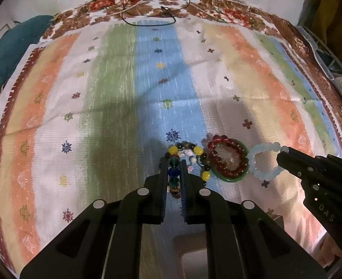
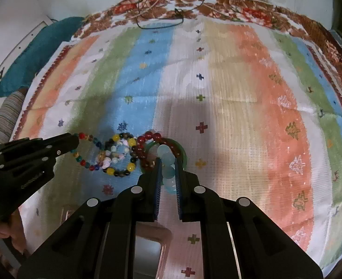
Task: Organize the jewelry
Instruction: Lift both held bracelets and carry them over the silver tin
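Nearest the lens, the left gripper (image 1: 173, 162) had its jaws pinched narrow on a multicolour bead bracelet (image 2: 87, 153), green and blue beads showing between the pads. The right gripper (image 2: 167, 162) was likewise nearly closed, holding a pale blue bead bracelet (image 1: 261, 160) w/ frosted, translucent beads.

Risks, as a guess: both strands looked elastic and each was pinched at one spot only, so a jerk could let the beads roll out of the pads. The bracelets lay bunched together, touching. Lifting either one might drag its neighbour along or snag it.

Just beyond the fingertips sat a dark strand w/ yellow beads (image 1: 198, 160), some small pink-white pieces inside its loop. Beside it, a red bead bracelet (image 1: 226, 155) lay on a green bangle (image 1: 233, 179), glossy and rigid. All were on the near middle of the striped cloth (image 1: 115, 97), around its blue and white bands.

Far back, thin cords (image 1: 147, 11) lay loose at the floral border
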